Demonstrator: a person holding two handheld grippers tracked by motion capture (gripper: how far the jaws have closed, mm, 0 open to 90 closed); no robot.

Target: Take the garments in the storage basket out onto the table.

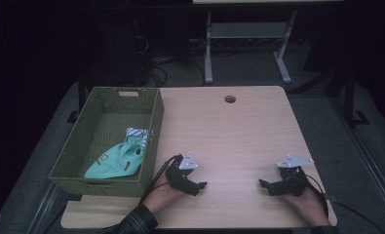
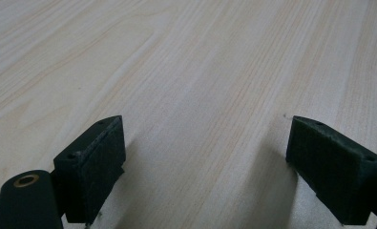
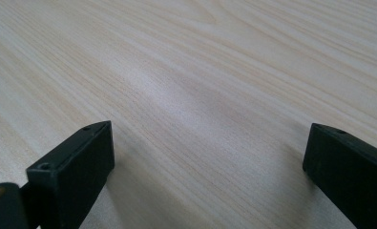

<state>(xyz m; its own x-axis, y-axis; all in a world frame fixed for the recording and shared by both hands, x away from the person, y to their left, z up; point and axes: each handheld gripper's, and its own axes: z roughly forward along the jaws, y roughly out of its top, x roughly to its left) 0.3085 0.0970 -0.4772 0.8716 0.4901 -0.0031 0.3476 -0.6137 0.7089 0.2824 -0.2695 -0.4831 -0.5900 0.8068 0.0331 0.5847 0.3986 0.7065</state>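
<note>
Two released grippers, left gripper [image 1: 200, 185] and right gripper [image 1: 261, 183], rest on the worktop [image 1: 239, 131]; the teal garment [image 1: 116, 162] in the basket [image 1: 153, 141] looks light and limp, best pinched at a raised fold

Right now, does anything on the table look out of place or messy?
Only the clothes in the woven basket: they lie crumpled in a heap, one piece draped over its right rim. Both tools rest open on bare wood.

Both grippers, left gripper [image 1: 196, 185] and right gripper [image 1: 267, 185], rest open on the table [image 1: 239, 131]. A teal cloth [image 1: 116, 162] lies in the basket [image 1: 153, 122].
</note>
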